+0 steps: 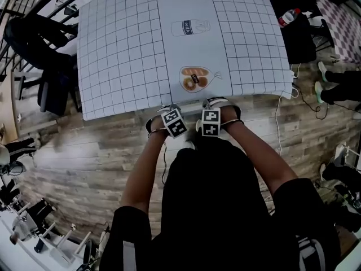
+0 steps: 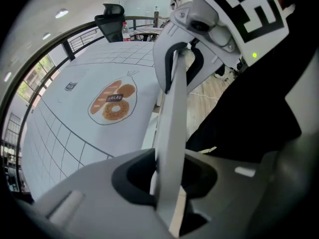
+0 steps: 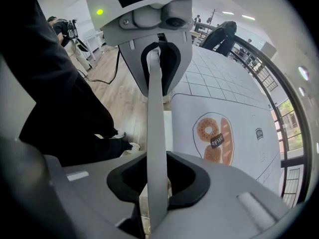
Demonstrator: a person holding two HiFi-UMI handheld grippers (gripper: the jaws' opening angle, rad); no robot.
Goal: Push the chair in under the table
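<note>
**A:** Entry one, the task's thing?

**B:** Pale grey chair (image 2: 172, 128). Only the thin top rail of its back shows; seat and legs cannot be made out. Location: just off the near edge of the counter (image 1: 124, 55). The counter is covered by a white grid-checked cloth with a plain pale centre strip. The rail sits in line with the bread drawing (image 1: 194, 79) printed on that strip.

**A:** Entry two, the holding tools?

**B:** Left gripper (image 1: 171, 121): at the counter's near edge, pointing steeply down. Its jaws are closed partway, clamped on the chair's rail, which runs straight through them. Right gripper (image 1: 211, 119): same attitude, likewise clamped on that rail, just beside the left gripper at the same counter edge.

**A:** Entry three, underfoot?

**B:** Wood-plank floor (image 1: 84, 157), on the near side of the counter.
</note>
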